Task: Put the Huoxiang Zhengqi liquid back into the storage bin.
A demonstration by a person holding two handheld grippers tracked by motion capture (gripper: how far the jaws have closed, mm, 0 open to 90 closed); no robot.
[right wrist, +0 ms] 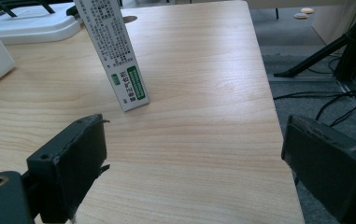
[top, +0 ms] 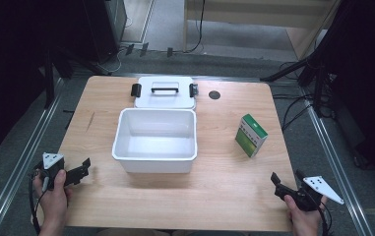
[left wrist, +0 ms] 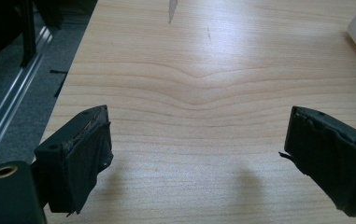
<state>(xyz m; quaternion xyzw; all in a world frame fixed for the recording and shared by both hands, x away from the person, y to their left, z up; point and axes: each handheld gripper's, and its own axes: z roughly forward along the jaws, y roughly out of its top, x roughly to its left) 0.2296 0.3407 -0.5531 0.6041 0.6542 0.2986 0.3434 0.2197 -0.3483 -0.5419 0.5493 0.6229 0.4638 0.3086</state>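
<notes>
1. Jaws of the left gripper (top: 83,166) stand wide apart with nothing between them, held by a hand (top: 53,194) over the near left corner of the wooden worktop (top: 224,196); in the left gripper view, bare wood lies between the two black pads.
2. At the worktop's middle sits a white open bin (top: 155,140), with its white lid (top: 164,92) lying flat just behind it, black handle up.
3. Right of the bin and well apart from it, a green-and-white carton (top: 251,134) stands upright; the right gripper view shows it (right wrist: 115,51) ahead and to the left of the jaws.
4. At the near right corner, the right gripper (top: 279,182) hangs in the other hand (top: 305,219), jaws spread wide and holding nothing.
</notes>
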